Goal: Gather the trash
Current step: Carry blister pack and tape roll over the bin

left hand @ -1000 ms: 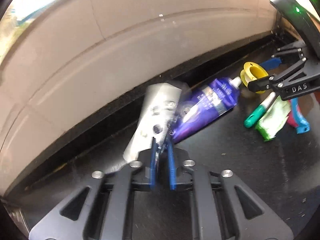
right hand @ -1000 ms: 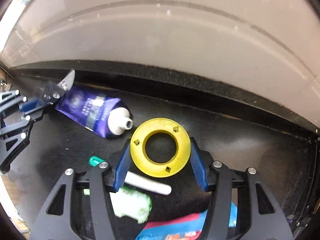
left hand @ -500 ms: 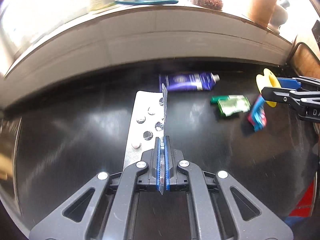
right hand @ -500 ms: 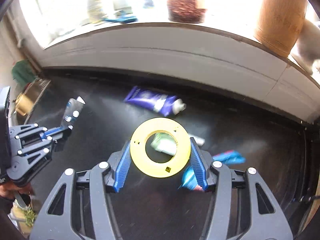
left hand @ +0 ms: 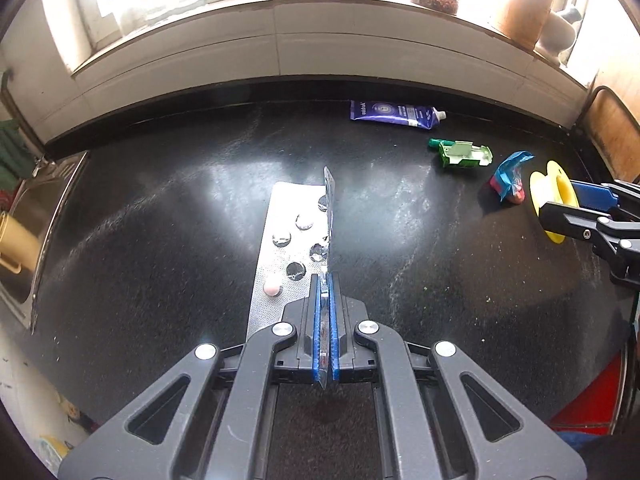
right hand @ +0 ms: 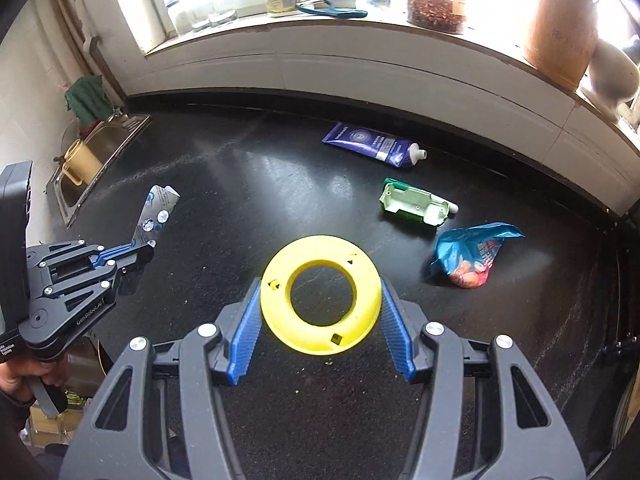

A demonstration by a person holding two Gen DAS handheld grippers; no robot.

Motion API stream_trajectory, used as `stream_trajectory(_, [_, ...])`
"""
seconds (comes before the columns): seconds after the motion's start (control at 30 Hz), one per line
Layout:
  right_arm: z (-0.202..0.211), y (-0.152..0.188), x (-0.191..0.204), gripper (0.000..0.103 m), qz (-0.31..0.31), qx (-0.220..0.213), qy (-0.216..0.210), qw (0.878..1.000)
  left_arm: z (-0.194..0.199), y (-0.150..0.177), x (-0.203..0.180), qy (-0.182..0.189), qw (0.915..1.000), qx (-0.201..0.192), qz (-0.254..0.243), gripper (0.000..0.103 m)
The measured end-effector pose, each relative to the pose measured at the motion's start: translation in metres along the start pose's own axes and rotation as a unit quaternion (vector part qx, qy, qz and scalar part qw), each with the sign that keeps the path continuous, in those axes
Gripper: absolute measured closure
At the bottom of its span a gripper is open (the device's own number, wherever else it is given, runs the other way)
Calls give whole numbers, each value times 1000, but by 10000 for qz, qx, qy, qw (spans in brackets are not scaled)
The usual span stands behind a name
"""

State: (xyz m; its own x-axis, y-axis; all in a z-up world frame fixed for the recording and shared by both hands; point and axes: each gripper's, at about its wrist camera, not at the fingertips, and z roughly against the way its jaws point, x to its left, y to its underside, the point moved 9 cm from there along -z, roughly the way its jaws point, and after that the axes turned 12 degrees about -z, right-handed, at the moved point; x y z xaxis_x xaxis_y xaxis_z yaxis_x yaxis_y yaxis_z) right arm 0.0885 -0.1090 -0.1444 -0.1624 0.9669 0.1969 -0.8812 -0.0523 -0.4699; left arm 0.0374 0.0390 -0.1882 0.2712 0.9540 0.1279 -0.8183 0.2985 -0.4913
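while the left gripper (left hand: 326, 292) pinches a silver blister pack (left hand: 280, 248) tight above the black counter (left hand: 160, 260), the right gripper (right hand: 320, 316) clamps a yellow spool (right hand: 320, 294) by its sides. left view shows the pack's one pink pill (left hand: 271, 288); right view doesn't. on the counter near the back wall lie a purple tube (right hand: 372, 146), green casing (right hand: 416, 204) and blue wrapper (right hand: 472, 252). only the right view shows the sink (right hand: 96, 152) clearly.

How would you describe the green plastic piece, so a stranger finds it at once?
Look at the black counter under the window. The green plastic piece lies between the purple tube and the blue wrapper. Unlike them it is rigid, boxy and pale green.
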Motion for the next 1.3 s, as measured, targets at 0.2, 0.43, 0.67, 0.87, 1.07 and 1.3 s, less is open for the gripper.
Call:
stream_trajectory(0.2, [2, 4, 25, 48, 236, 1, -122, 9996, 17, 16, 19, -204, 9994, -62, 270, 100])
stream_trajectory(0.43, [-14, 10, 108, 48, 886, 151, -626, 9940, 52, 63, 71, -695, 9931, -107, 942, 100])
stream_trajectory(0.67, [-39, 68, 260, 48, 2044, 806, -1633, 9618, 87, 181, 140, -1309, 9676, 216, 2146, 100])
stream_trajectory(0.87, [-52, 155, 381, 48, 3120, 1471, -2263, 9109, 100, 300, 179, -1627, 9339, 638, 3120, 100])
stream_trajectory(1.07, [-78, 226, 466, 48, 3476, 2170, -2496, 8774, 95, 397, 207, -1584, 9030, 759, 3920, 100])
stream_trajectory(1.3, [-118, 271, 525, 48, 3659, 2493, -2359, 8650, 72, 461, 229, -1342, 8866, 666, 4376, 100])
